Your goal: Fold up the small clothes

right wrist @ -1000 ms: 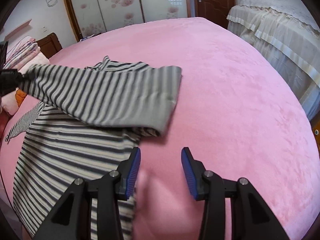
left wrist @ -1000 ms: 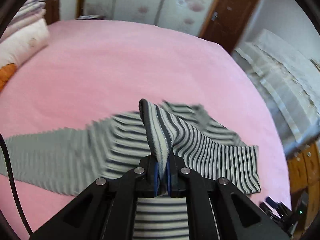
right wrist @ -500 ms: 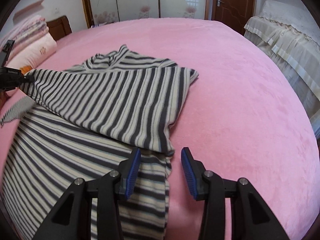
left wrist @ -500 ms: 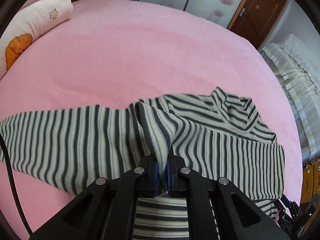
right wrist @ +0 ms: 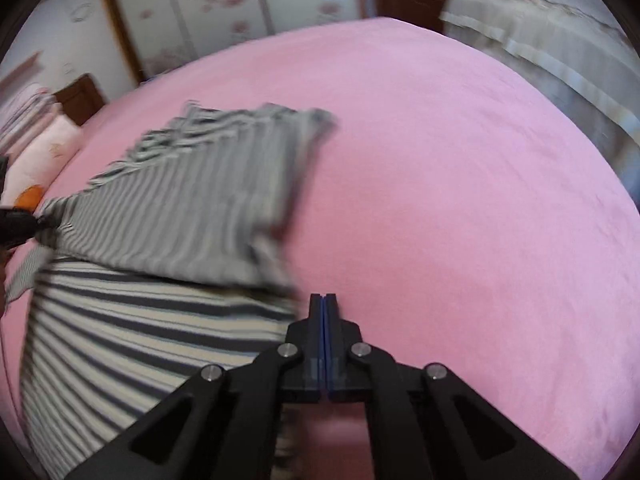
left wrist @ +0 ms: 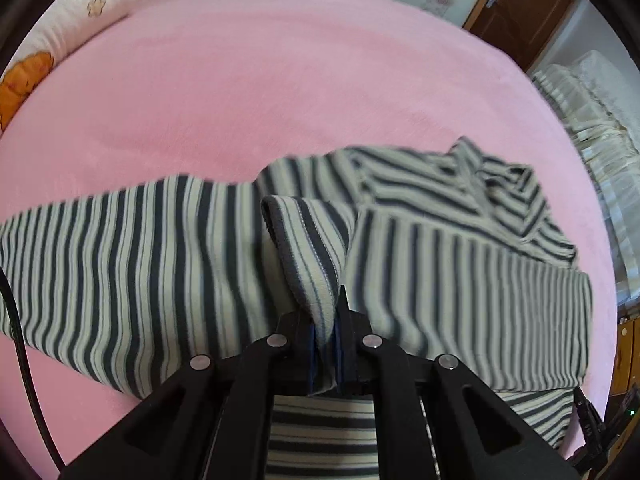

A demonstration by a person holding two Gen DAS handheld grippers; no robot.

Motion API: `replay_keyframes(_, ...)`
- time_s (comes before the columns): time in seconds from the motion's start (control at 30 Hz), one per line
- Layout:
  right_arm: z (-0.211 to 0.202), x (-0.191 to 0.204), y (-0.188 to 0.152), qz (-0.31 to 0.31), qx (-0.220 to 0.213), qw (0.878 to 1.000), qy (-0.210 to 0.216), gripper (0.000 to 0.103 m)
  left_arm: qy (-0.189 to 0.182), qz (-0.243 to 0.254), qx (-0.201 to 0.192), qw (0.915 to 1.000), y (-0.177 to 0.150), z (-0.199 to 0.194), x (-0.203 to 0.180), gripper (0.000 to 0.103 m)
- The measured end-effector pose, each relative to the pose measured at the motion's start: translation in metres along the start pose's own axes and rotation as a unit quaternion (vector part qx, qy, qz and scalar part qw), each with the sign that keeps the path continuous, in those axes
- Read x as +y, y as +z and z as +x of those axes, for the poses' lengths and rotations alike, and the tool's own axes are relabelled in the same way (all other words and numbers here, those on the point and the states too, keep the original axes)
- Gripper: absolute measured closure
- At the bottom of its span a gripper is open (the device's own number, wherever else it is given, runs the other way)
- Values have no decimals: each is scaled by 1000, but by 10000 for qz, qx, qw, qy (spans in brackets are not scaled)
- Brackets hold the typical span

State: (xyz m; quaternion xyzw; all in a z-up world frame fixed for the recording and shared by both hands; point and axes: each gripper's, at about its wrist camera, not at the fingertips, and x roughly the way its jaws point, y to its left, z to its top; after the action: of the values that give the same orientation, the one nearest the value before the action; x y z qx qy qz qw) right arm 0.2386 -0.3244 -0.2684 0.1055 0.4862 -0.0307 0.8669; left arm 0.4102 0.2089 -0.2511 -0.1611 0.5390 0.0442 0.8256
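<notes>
A grey-and-dark striped long-sleeved shirt (left wrist: 460, 280) lies on the pink bed (left wrist: 280, 80). My left gripper (left wrist: 325, 312) is shut on the shirt's cuff (left wrist: 308, 256) and holds that sleeve folded across the body. The other sleeve (left wrist: 100, 256) stretches out flat to the left. In the right wrist view the shirt (right wrist: 192, 208) lies left of centre, blurred. My right gripper (right wrist: 324, 300) is shut and empty, just above the bed at the shirt's right edge. The left gripper shows at that view's left edge (right wrist: 16, 226).
Folded quilts and a pillow with an orange print (left wrist: 24, 80) lie at the bed's left side. A second bed with a cream cover (right wrist: 540, 52) stands on the right. Wardrobe doors (right wrist: 248, 8) and a brown door are behind.
My right gripper has closed from open, with nothing between its fingers. My left gripper has carried the cuff further over the shirt's body, and the folded sleeve lies flatter.
</notes>
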Motion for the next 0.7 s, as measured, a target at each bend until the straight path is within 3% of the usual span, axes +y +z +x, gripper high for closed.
replay_keyframes(0.07, -4, -9, -1, 143, -6, 9998, 102, 103, 6, -80, 42, 10000, -1, 5, 7, 96)
replay_keyframes(0.23, -21, 8, 6, -285, -80, 9995, 149, 102, -131, -224, 37, 9997, -2, 7, 19, 94)
replay_keyframes(0.47, -10, 39, 37, -569, -61, 9981, 223, 89, -50, -63, 8, 10000, 0, -2, 14, 94)
replay_keyframes(0.53, -2, 45, 53, -543, -48, 9982, 256, 84, -46, -10, -4, 10000, 1, -4, 11, 94)
replay_keyframes(0.6, 5, 46, 71, -473, -45, 9986, 230, 67, -68, 34, -18, 10000, 2, -6, 10, 94)
replay_keyframes(0.7, 19, 41, 102, -321, 4, 9993, 197, 61, -81, 100, -34, 9999, 4, -8, 10, 94)
